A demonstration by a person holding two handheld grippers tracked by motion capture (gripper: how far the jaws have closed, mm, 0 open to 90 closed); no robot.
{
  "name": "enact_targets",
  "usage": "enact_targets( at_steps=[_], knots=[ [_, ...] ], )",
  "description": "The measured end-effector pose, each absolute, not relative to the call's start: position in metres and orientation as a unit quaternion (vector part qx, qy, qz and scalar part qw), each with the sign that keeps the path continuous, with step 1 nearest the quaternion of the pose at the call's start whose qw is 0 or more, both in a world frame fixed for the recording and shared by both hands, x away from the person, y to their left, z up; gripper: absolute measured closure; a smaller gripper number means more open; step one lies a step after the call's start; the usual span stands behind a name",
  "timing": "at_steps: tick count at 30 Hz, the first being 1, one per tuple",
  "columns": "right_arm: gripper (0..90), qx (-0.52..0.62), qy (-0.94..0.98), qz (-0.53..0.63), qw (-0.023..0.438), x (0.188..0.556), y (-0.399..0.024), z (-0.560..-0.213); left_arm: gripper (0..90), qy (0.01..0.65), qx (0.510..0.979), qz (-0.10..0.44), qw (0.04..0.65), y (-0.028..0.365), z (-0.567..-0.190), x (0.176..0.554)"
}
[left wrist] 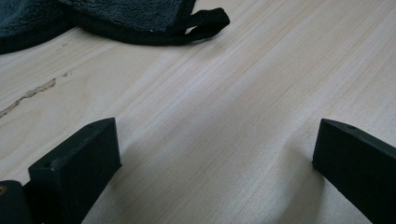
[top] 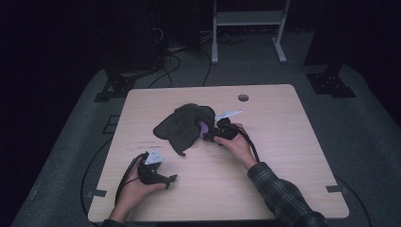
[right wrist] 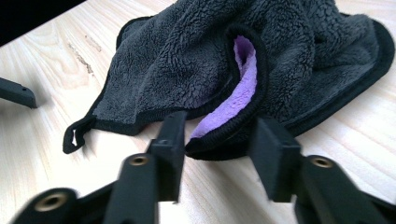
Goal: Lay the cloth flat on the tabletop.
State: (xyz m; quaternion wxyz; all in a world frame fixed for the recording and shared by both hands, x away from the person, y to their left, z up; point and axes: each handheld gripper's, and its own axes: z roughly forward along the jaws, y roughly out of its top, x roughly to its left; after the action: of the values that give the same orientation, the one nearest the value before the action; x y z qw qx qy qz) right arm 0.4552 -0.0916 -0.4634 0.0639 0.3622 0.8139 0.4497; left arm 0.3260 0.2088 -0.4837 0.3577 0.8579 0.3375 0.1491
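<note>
The left hand (top: 135, 182) rests on the near left part of the table (top: 283, 156), holding the left gripper (top: 171, 178), which points right along the tabletop. In the left gripper view its two black jaws stand wide apart with bare wood between them — nothing held. Just beyond it, toward the far side, lies the cloth (top: 184, 125): a dark grey, fleecy piece with black edging, bunched in a loose heap near the table's middle. A small black loop (left wrist: 205, 23) at one corner lies flat on the wood on the heap's near side. A purple lining (right wrist: 236, 100) shows where one edge is folded over. At the cloth's right side the right gripper (top: 208, 135) is held by the right hand (top: 239, 146), in a plaid sleeve (top: 283, 196), and points left into the heap. In the right gripper view its jaws are parted, one on each side of the folded purple edge, close to it but not pressed shut on it. A round hole (top: 243, 98) sits in the tabletop toward the far edge, right of the cloth.
</note>
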Motion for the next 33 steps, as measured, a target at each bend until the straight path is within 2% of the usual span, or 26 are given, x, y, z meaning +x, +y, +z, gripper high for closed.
enact_targets(
  at_steps=[1,2,3,4,5,7,17,33],
  knots=[
    [60.1,0.366,0.813,0.449,0.058,0.456,-0.092,-0.465,0.0,0.338,0.858,0.149,0.358,0.209,-0.484,0.326],
    [68.1,0.367,0.813,0.450,0.053,0.457,-0.092,-0.466,0.0,0.338,0.858,0.149,0.358,0.209,-0.484,0.326],
    [68.1,0.367,0.813,0.450,0.053,0.457,-0.092,-0.466,0.0,0.338,0.858,0.149,0.358,0.209,-0.484,0.326],
    [77.7,0.368,0.811,0.452,0.050,0.457,-0.094,-0.467,0.0,0.337,0.858,0.149,0.358,0.209,-0.484,0.326],
    [81.5,0.368,0.812,0.451,0.050,0.457,-0.095,-0.466,0.0,0.338,0.858,0.149,0.358,0.209,-0.484,0.326],
    [83.6,0.367,0.814,0.449,0.050,0.457,-0.097,-0.465,0.0,0.338,0.858,0.149,0.358,0.209,-0.484,0.326],
    [84.6,0.366,0.817,0.440,0.073,0.451,-0.120,-0.449,0.0,0.338,0.858,0.149,0.358,0.209,-0.484,0.326],
    [84.7,0.364,0.817,0.434,0.113,0.422,-0.176,-0.425,0.0,0.338,0.858,0.150,0.357,0.209,-0.484,0.326]
  ],
)
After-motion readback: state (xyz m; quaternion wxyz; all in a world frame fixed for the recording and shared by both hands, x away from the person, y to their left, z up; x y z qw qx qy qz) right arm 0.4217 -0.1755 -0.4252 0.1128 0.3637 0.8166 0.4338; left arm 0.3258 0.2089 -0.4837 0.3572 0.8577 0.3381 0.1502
